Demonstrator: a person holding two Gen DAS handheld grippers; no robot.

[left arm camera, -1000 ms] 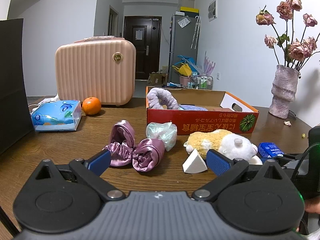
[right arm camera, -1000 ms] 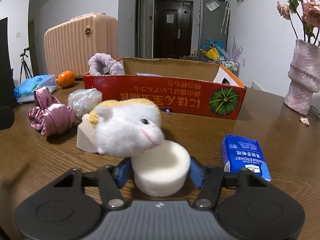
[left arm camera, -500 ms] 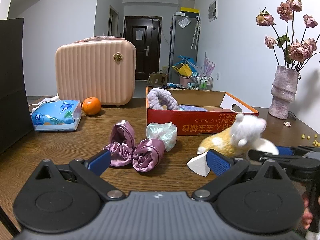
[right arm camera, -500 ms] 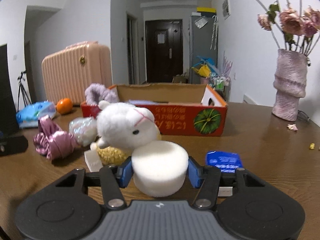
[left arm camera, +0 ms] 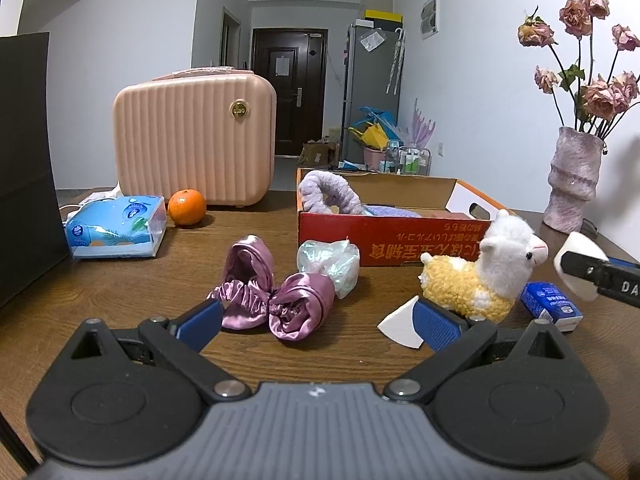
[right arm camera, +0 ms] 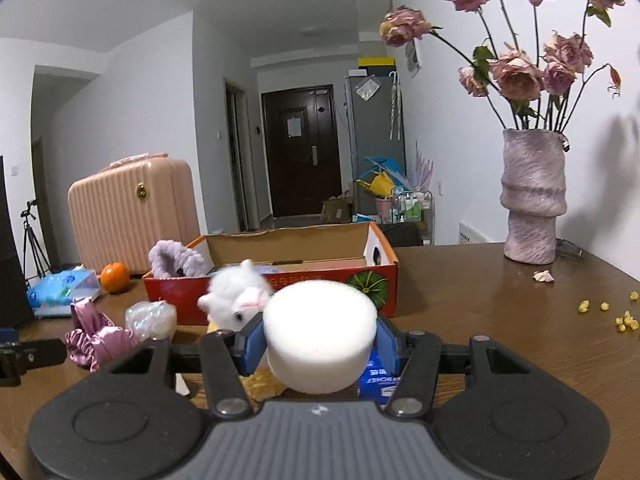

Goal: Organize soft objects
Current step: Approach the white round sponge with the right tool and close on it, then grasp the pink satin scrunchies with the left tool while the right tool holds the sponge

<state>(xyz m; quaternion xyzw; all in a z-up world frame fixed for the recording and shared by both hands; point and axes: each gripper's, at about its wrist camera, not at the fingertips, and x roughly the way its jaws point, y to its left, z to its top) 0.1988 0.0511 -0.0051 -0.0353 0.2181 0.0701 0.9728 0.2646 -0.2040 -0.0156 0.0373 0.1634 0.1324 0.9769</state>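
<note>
White foam is what I am carrying: the round sponge puff (right arm camera: 320, 334) sits at lower centre of my right wrist view, pinched between the blue pads of my right gripper (right arm camera: 318, 340) and raised off the table (right arm camera: 500, 312). My left gripper (left arm camera: 318, 320) hangs unclenched at the bottom of its own view, nothing between its pads, low over the wood just before the purple satin scrunchie (left arm camera: 276, 292).

Going left to right in the left view: blue tissue pack (left arm camera: 116, 226), orange (left arm camera: 187, 207), pink case (left arm camera: 196, 140), scrunchie, crumpled clear bag (left arm camera: 330, 260), red cardboard box (left arm camera: 384, 236) with a lilac fluffy headband (left arm camera: 326, 196) over its left rim, white wedge sponge (left arm camera: 400, 320), alpaca plush (left arm camera: 480, 276), small blue tissue packet (left arm camera: 554, 306).

To do this step well I judge I should keep the squeeze light, since the puff gives easily, carry it clear over the alpaca's head and the box's near wall, and let go only once it is above the open inside.

That left view shows the puff (left arm camera: 578, 264) from the side at its right edge, and the wedge sponge in full. Only my right view shows the pads on the puff, the box's open inside and the yellow crumbs (right arm camera: 616, 314) at far right.
</note>
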